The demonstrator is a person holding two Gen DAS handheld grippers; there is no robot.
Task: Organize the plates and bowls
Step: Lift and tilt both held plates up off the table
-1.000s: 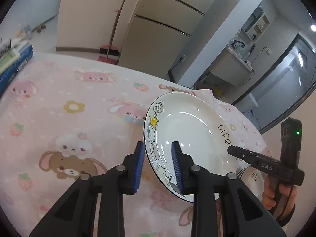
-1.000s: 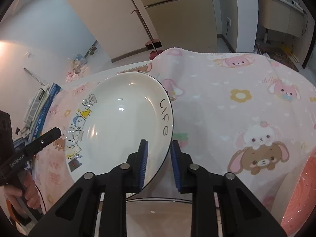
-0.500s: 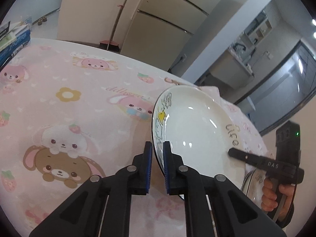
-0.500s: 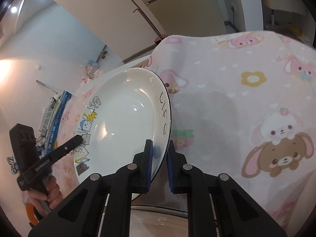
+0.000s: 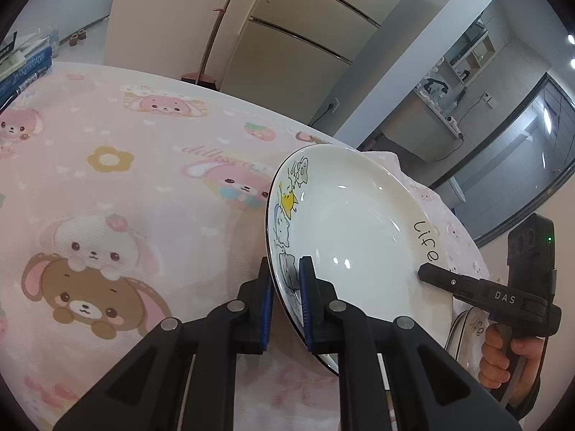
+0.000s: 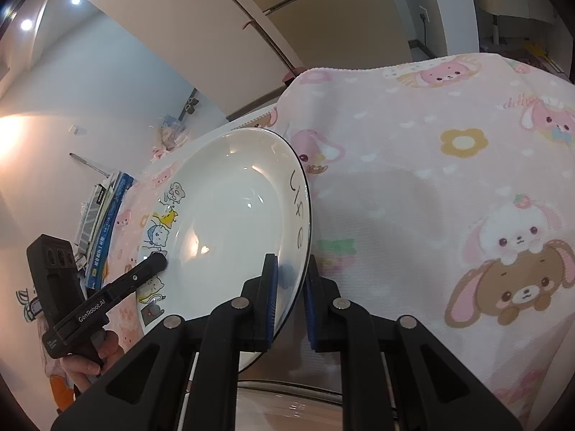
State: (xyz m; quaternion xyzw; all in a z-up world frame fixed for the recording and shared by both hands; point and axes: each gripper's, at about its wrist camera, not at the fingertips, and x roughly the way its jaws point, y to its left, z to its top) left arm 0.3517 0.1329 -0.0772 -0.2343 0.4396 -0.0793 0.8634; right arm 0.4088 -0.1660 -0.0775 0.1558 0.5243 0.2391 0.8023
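Both tongs — left (image 5: 284, 289) and right (image 6: 290, 291) — pinch opposite rims of the tilted white plate (image 5: 352, 237)

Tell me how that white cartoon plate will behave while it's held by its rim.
The plate looks glazed, so probably slippery between the pads. It seems rigid and breakable. Tilted, with the left tool and right tool on opposite rims, it may pivot.

Both views are bright and evenly lit from ceiling lamps (image 6: 26, 24), with a warm glare patch washing out the wall (image 6: 14, 133) at the left of the right wrist view. Small white highlights glint on the glossy plate (image 5: 345, 237), which throws a soft shadow on the pink cloth (image 6: 413, 194). Fisheye distortion bends straight lines, the corners go black, and focus stays sharp.
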